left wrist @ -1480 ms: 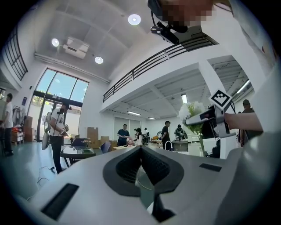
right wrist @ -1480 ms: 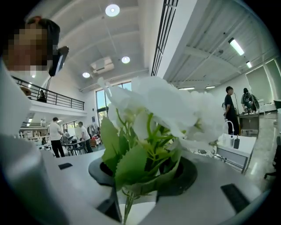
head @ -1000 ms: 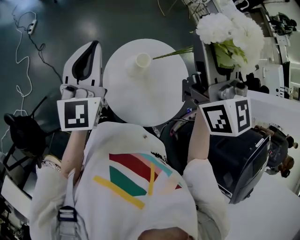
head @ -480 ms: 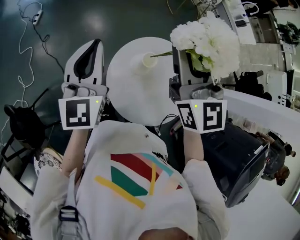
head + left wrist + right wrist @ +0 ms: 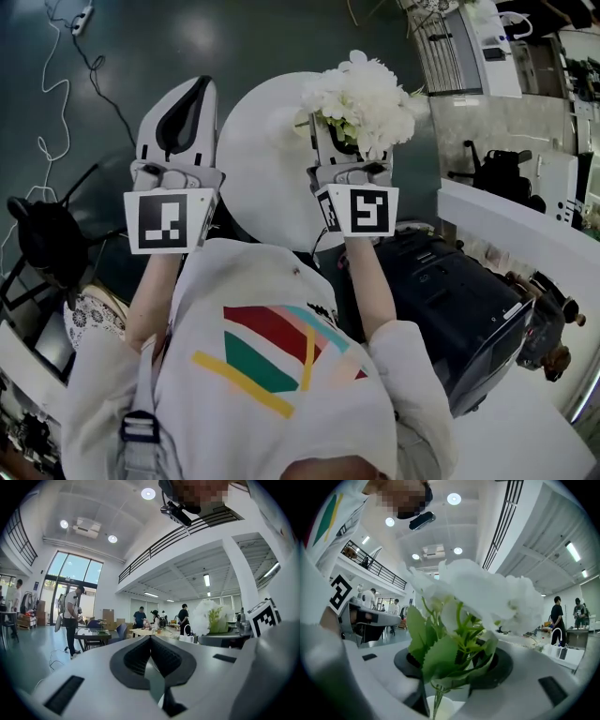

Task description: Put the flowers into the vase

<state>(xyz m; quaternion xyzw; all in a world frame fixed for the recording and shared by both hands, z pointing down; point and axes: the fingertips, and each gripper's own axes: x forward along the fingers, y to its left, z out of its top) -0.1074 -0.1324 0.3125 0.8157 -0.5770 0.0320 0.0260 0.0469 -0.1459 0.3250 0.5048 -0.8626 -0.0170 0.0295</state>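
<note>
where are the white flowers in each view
Head view: flowers top centre, over the round table.
Left gripper view: small, right of centre.
Right gripper view: filling the middle, held in the right gripper.
Shared landmark: that gripper's marker cube, below the flowers in the head view, right of them in the left gripper view.

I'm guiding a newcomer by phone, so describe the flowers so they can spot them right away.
Find the round white table in the middle of the head view. Over its right edge, the right hand-held gripper grips a bunch: the flowers. Puffy white blooms over green toothed leaves set them apart from the plain table and the empty left hand-held gripper.
</note>
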